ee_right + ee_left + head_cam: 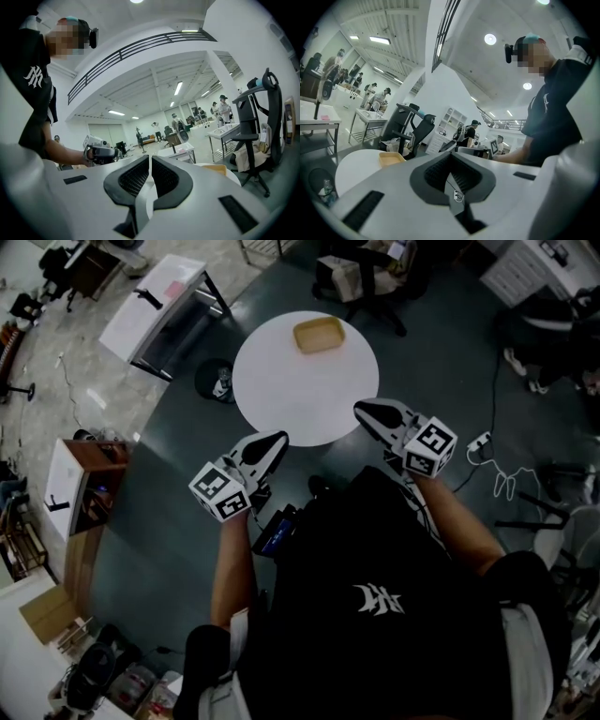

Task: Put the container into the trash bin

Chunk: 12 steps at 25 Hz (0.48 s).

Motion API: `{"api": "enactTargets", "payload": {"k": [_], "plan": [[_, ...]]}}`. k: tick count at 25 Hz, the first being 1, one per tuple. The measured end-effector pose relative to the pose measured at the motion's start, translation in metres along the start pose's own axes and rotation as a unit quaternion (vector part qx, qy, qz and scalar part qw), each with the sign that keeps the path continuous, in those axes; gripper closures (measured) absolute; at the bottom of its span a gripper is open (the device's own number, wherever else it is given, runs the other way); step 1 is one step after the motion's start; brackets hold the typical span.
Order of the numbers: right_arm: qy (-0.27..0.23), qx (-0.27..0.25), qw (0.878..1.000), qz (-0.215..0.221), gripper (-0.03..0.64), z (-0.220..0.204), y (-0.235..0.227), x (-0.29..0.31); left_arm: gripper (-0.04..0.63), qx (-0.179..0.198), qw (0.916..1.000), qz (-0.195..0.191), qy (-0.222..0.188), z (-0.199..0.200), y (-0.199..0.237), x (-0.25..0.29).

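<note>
Seen from above, a person stands at the near edge of a table, a two-jaw gripper in each hand.

At far left, on the grey floor just beside the table, stands a dark round trash bin (217, 382) with what looks like a bottle already inside.

Next comes the left gripper (279, 437), white with black pads, at the table's near left rim. Its jaws are pressed together with nothing between them.

In the middle is the round white table (281, 399). The only thing on it is a shallow tan rectangular container (319, 335), open side up, on the far part of the top, well apart from both grippers and from the bin.

At right, the right gripper (360, 408) reaches just over the near right rim. Its jaws are also closed, only a hairline slit between the pads, and it holds nothing.

The container looks thin-walled and empty, so it is probably light, a little flexible and not fragile; a hard squeeze could buckle it. The raised rim is the likely place to take hold — one pad inside the wall and one outside, on the near long side. The jaws must part first.
</note>
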State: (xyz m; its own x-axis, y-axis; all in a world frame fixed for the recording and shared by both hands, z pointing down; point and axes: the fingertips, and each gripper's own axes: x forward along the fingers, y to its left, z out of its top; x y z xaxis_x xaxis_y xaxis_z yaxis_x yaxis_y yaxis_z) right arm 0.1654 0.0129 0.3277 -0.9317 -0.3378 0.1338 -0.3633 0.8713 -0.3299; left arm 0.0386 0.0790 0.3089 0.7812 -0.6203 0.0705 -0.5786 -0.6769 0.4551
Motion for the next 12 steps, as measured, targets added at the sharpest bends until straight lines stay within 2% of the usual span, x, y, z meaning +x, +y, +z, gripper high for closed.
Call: {"api": "enactTargets", "payload": {"k": [6,12], "plan": [[-0.005,0.002,1.0,-0.026,0.572,0.004,-0.015,0.004,0.592,-0.004,0.9998,-0.012,0.014,0.005,0.022,0.009],[-0.017,0.011,0.998,-0.053,0.572,0.014,-0.047,0.011,0.592,-0.008,0.9995,-0.006,0.029,0.011,0.057,0.031]]}}
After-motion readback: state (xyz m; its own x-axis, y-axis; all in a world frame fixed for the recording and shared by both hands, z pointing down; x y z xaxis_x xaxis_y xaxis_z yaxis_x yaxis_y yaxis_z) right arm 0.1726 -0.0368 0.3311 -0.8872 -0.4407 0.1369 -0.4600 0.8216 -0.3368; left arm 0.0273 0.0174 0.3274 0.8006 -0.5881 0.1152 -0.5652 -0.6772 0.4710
